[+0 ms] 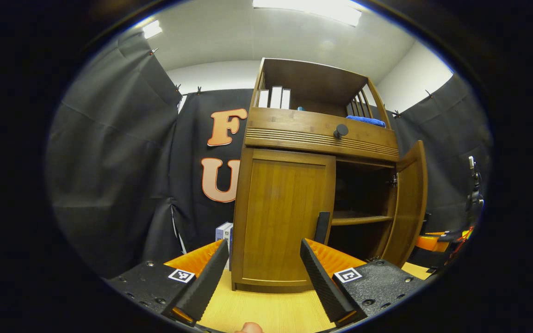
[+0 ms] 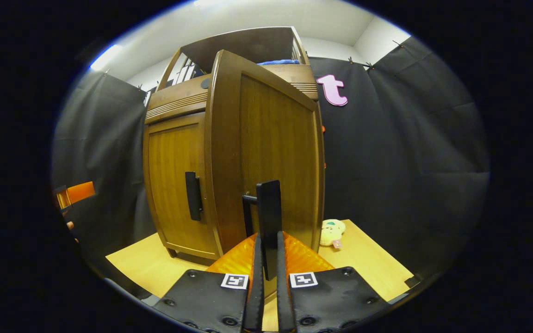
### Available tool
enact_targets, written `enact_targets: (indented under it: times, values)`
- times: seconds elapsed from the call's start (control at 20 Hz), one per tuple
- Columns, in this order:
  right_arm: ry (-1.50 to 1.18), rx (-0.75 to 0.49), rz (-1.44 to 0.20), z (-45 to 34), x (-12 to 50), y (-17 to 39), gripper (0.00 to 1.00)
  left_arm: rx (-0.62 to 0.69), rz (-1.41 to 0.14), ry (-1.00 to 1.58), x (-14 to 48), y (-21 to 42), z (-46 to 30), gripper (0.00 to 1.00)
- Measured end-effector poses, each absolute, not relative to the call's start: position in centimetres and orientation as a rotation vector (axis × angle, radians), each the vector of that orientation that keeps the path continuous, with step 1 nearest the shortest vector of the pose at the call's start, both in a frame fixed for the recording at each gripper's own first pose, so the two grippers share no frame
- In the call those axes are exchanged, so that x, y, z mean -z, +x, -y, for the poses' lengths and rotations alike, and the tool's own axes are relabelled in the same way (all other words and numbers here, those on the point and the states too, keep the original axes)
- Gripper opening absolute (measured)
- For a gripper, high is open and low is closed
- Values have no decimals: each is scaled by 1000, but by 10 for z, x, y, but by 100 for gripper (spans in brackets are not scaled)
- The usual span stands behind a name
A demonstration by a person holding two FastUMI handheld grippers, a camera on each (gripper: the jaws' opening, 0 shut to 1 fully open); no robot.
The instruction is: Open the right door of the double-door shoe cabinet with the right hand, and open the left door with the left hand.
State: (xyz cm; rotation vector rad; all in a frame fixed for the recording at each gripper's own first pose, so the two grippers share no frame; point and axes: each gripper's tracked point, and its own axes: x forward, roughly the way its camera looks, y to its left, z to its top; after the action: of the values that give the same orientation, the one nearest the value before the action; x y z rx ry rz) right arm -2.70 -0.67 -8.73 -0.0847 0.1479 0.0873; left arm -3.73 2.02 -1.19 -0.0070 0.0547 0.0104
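The wooden shoe cabinet (image 1: 294,138) stands on a light wooden table. Its left door (image 1: 280,217) is closed, and the black handle (image 1: 322,227) sits at the door's right edge. My left gripper (image 1: 264,261) is open, a short way in front of that door and touching nothing. The right door (image 2: 271,138) is swung wide open, showing a dark inside with a shelf (image 1: 361,218). My right gripper (image 2: 267,240) is shut on the right door's black handle (image 2: 269,208). The left door's handle (image 2: 193,195) also shows in the right gripper view. The right gripper's orange body (image 1: 428,243) is behind the open door.
Above the doors is a drawer with a round dark knob (image 1: 340,131). White books (image 1: 273,97) and a blue cloth (image 1: 366,121) lie on the top shelf. Small boxes (image 1: 224,231) stand left of the cabinet. A plush toy (image 2: 331,232) lies on the table (image 2: 368,259) to its right.
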Motion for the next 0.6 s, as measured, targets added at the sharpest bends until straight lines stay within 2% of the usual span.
enact_targets:
  times: [0.05, 0.1, 0.15, 0.25, 0.35, 0.45, 0.6]
  values:
    - [-78, -63, -149, 15, 84, -34, 24, -8, -58, -12, 13, -37, -18, 94]
    - [-81, -45, -143, 24, 82, -33, 5, -6, -61, -16, 14, -35, -16, 94]
    - [-89, -34, -148, 32, 83, -38, 11, -7, -64, -19, 15, -34, -15, 94]
    - [-94, -13, -143, 46, 80, -43, 11, -4, -69, -15, 17, -32, -11, 95]
    - [-110, 9, -138, 61, 77, -45, 4, -8, -71, -3, 17, -31, -9, 92]
    - [-110, 18, -134, 73, 75, -49, 17, -11, -70, -3, 18, -30, -7, 94]
    - [-101, 19, -129, 82, 72, -53, 17, -10, -68, -2, 17, -29, -2, 92]
